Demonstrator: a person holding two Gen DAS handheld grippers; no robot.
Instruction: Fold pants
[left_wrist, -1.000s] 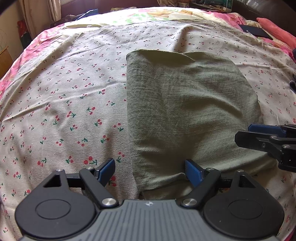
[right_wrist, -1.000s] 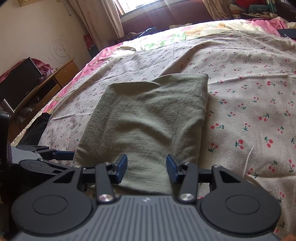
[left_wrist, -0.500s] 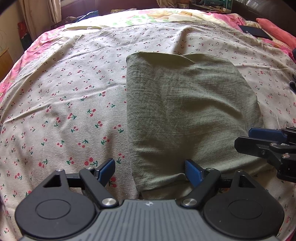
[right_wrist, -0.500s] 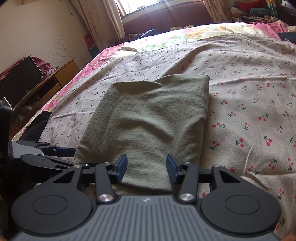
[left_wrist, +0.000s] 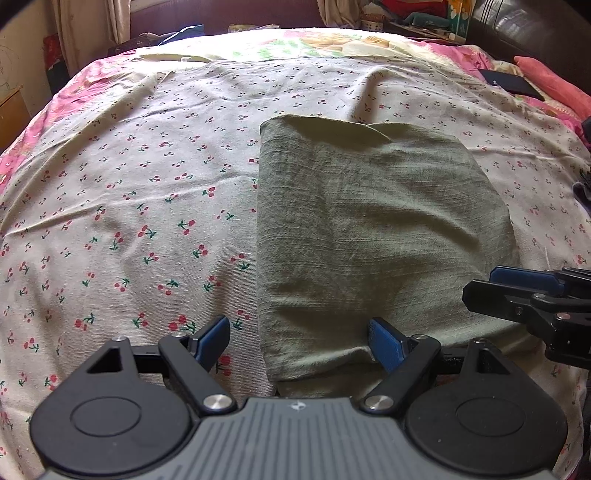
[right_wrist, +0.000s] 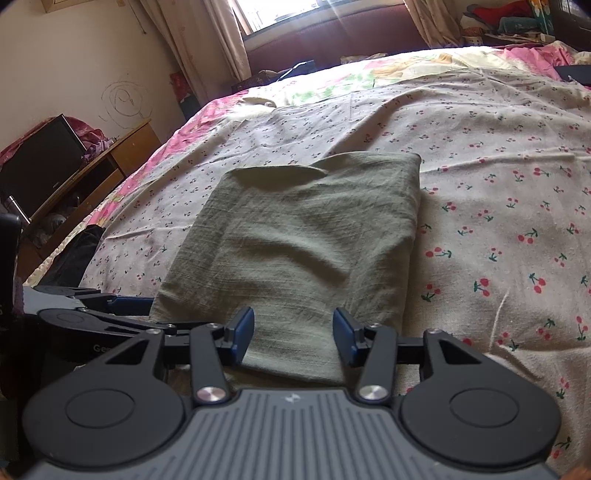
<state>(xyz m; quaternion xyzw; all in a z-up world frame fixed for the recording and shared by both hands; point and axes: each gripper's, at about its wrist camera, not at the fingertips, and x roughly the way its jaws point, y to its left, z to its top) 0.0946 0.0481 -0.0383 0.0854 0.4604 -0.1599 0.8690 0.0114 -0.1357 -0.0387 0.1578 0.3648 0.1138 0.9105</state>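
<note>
The left gripper (left_wrist: 298, 341), a black tool with blue pads, stood wide open over the near left corner of the pants. Its right pad lay against the cloth edge, its left pad over the bare sheet, and nothing was pinched between them. The right gripper (right_wrist: 293, 334), of the same kind, was open about half way above the near edge of the cloth, and it also held nothing.

The pants (left_wrist: 373, 236), a grey-green garment of coarse woven cloth, lay as a neat, almost square packet in the middle of the bed. Their far edge showed two layers, one slightly curled over the other. Under them was the cream bed sheet with small red cherries (left_wrist: 122, 206), a little wrinkled.

Compared with the second before, almost nothing had changed: both grippers kept their place and their opening, and the packet did not move. I judged from this that the folding was nearly finished, or that the person paused before one last fold. If another fold was wanted, both grippers would need to close on the near edge first, because now they only hovered there.
</note>
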